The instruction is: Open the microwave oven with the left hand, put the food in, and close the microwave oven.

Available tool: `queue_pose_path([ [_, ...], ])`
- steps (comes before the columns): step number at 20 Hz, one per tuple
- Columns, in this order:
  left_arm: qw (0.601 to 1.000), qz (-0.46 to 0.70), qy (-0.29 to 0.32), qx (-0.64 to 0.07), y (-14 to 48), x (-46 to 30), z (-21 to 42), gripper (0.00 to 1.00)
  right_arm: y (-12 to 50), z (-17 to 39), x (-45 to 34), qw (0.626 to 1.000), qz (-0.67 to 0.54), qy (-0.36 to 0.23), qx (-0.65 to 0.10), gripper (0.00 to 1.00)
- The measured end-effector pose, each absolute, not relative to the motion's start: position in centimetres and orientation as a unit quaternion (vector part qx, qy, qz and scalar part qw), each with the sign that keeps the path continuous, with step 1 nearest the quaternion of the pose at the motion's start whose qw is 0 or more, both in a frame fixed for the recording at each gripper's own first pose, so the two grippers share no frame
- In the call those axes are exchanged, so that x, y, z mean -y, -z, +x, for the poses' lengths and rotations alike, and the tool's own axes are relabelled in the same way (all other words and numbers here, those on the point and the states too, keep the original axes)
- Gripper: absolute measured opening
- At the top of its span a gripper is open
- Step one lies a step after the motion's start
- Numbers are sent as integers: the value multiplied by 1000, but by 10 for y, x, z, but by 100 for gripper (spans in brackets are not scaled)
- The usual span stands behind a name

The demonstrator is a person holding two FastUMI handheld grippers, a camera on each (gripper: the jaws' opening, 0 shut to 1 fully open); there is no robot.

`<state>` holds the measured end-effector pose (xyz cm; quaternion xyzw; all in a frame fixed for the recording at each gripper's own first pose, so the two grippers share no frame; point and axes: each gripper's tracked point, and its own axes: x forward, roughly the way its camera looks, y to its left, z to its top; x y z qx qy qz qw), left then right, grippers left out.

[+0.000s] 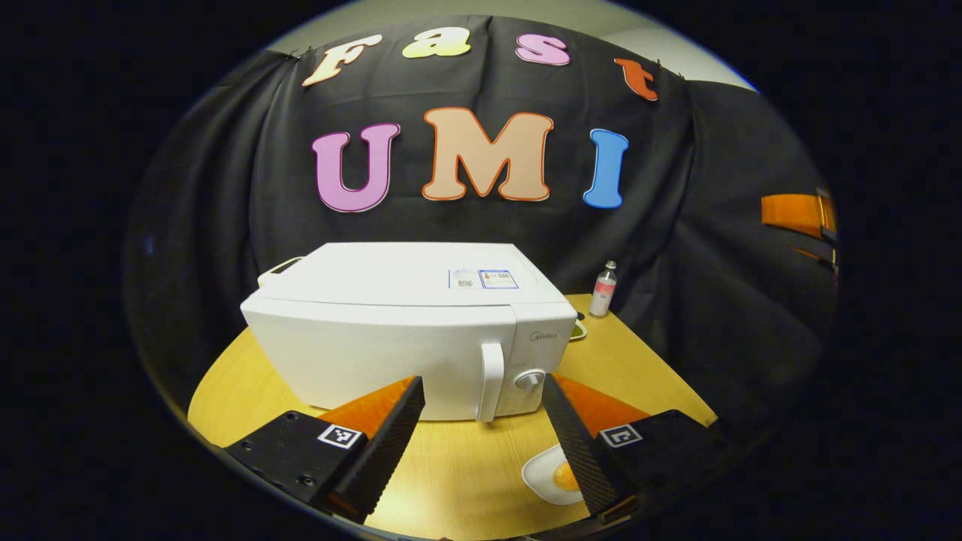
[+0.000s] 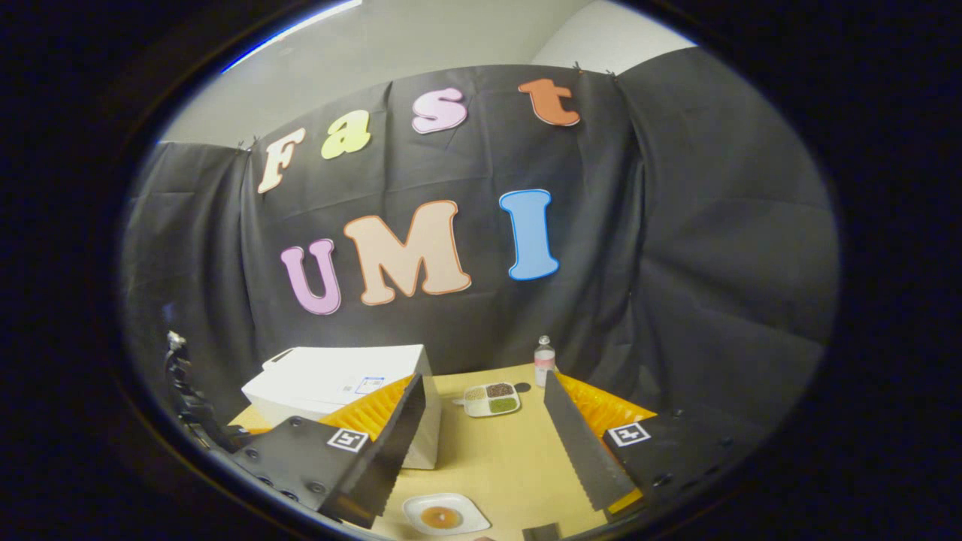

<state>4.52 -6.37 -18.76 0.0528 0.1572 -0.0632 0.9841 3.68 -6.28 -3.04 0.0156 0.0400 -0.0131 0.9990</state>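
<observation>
Splayed wide and empty, left gripper (image 1: pixel 483 391) lines up just before the shut microwave's (image 1: pixel 391 330) handle (image 1: pixel 491 382), food plate (image 1: pixel 552 475) below it, where an off-centre grab might slip.

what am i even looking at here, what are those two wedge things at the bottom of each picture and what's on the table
Each picture comes from a camera riding on a hand-held gripper, looking forward along its two fingers. Those wedges are the fingers. A person holds one gripper in each hand; there is no robot arm.

In the left gripper view, the left gripper is open and holds nothing. It faces a white microwave, door shut, with the door handle between its fingers.

In the right gripper view, the right gripper is also open and holds nothing.

Everything stands on a wooden table. Near the front is a small white plate of food. Farther back are a divided tray with three fillings and a small bottle.
</observation>
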Motion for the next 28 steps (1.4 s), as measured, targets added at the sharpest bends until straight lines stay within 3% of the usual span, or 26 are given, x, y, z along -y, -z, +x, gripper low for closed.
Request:
queue_pose_path([
  [6,977,48,48,-203,251,72,73,99,43,40,65,998,19,-20,-59,92],
  [14,969,25,37,-245,303,69,107,84,70,37,65,995,20,-32,-93,92],
  [15,967,28,37,-249,308,68,109,83,74,35,66,995,21,-31,-97,99],
  [17,967,32,46,-249,310,70,115,81,78,34,63,994,29,-34,-104,99],
  [20,967,41,42,-250,313,68,124,65,88,36,59,991,42,-39,-118,99],
  [21,967,47,38,-249,314,66,126,66,88,38,58,991,46,-41,-119,99],
  [23,967,54,31,-246,312,65,131,57,90,40,55,991,51,-44,-120,99],
  [24,967,53,30,-246,312,66,132,47,91,41,53,990,52,-47,-123,99],
  [25,968,53,27,-245,311,66,133,53,94,41,52,990,50,-49,-125,99],
  [26,967,54,22,-247,312,64,134,45,95,42,52,990,48,-50,-127,99],
  [28,967,56,12,-248,312,60,134,39,97,44,52,989,46,-52,-129,99],
])
